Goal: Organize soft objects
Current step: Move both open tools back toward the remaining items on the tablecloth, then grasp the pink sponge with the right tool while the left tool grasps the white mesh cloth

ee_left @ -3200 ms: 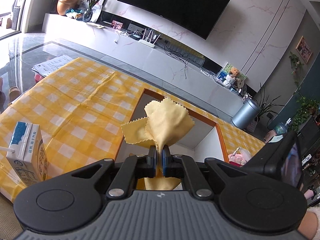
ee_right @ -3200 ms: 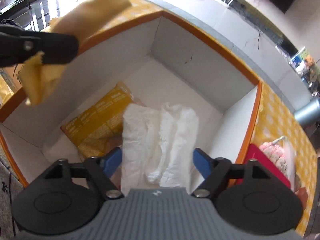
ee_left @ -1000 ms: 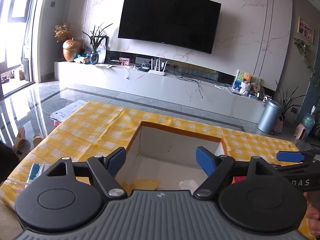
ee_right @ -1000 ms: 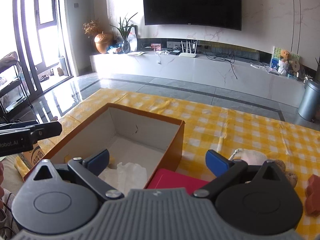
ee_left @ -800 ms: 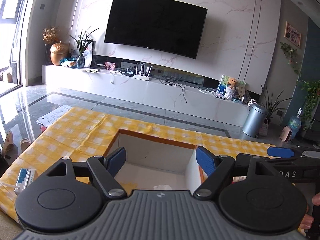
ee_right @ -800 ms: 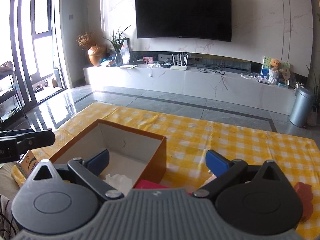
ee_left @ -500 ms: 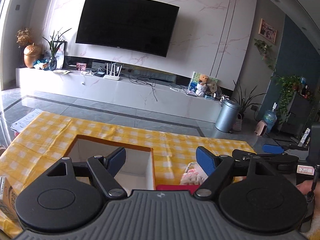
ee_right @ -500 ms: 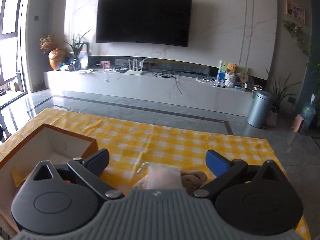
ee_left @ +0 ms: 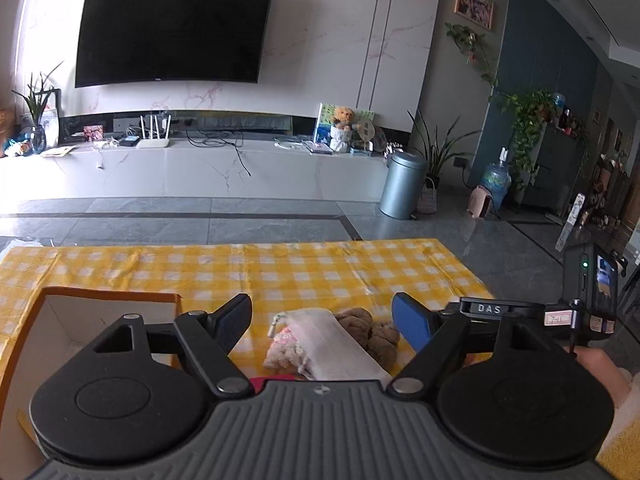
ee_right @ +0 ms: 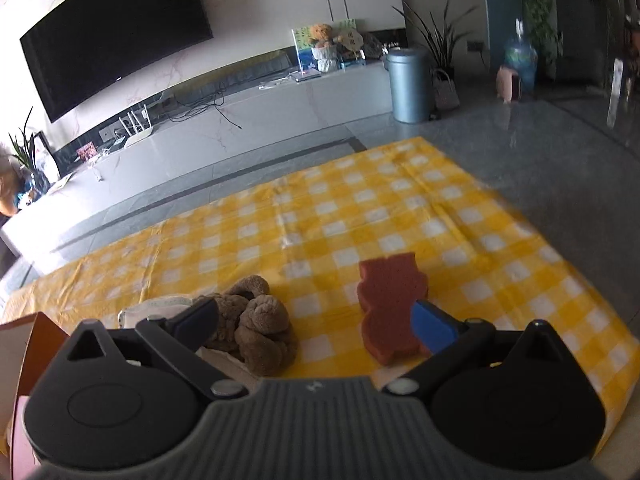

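left tool (ee_left: 322, 322): spread wide, holding nothing
right tool (ee_right: 316, 326): also wide, empty
brown plush (ee_right: 256, 326): on the bench (ee_right: 360, 208), between the right tool's fingers
red sponge (ee_right: 390, 306): just right of the plush
box (ee_left: 36, 320): left of the plush

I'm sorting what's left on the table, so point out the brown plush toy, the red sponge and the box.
brown plush toy (ee_right: 260, 334), right wrist view, its rounded body
red sponge (ee_right: 390, 304), right wrist view, its flat middle
box (ee_left: 108, 294), left wrist view, its orange far rim
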Available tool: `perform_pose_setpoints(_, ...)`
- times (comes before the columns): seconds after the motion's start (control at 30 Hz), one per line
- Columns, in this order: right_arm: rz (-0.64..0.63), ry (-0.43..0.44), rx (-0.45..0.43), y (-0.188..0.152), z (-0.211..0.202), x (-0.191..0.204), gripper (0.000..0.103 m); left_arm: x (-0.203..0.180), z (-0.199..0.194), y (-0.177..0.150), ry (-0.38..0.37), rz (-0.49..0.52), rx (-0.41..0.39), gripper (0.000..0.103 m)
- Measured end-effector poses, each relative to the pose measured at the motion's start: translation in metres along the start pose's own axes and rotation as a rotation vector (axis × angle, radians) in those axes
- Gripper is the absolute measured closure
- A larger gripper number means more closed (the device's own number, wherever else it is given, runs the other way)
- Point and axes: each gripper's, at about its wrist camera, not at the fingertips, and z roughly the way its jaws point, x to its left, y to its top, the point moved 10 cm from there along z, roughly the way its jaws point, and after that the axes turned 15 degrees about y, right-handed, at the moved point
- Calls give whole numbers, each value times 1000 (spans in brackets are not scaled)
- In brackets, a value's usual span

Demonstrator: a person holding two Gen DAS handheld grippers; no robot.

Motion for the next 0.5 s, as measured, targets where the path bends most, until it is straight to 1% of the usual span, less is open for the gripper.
perform_pose_setpoints(0.07,2,-28,26,-5,10,-11,3,-15,9,-5,-21,14,42,9)
perform_pose_setpoints(0.13,-5,-98,55,-10,24,-27,3,-26,21,-11,-25,28,84,9)
perform_pose_setpoints(0.2,20,-172,66,-14,38,-47,3,-39,34,-15,-27,74,123,9)
perform_pose_setpoints(0.23,40,-195,70,-16,44,-55,3,-43,42,-16,-23,93,135,9)
perform_pose_setpoints(0.27,66,-212,73,-18,49,-65,3,-47,52,-20,2,111,157,9)
perform_pose_setpoints(0.3,76,-208,71,-19,53,-70,3,-49,61,-23,28,124,179,9)
perform_pose_setpoints(0.37,75,-165,68,-21,59,-69,3,-53,82,-32,78,167,242,9)
perform_pose_setpoints(0.4,76,-160,73,-23,61,-68,3,-58,93,-35,92,190,266,9)
perform_pose_setpoints(0.47,62,-192,80,-24,62,-70,3,-63,111,-41,125,204,305,9)
perform_pose_setpoints(0.5,44,-221,84,-24,62,-71,3,-66,122,-46,139,208,330,9)
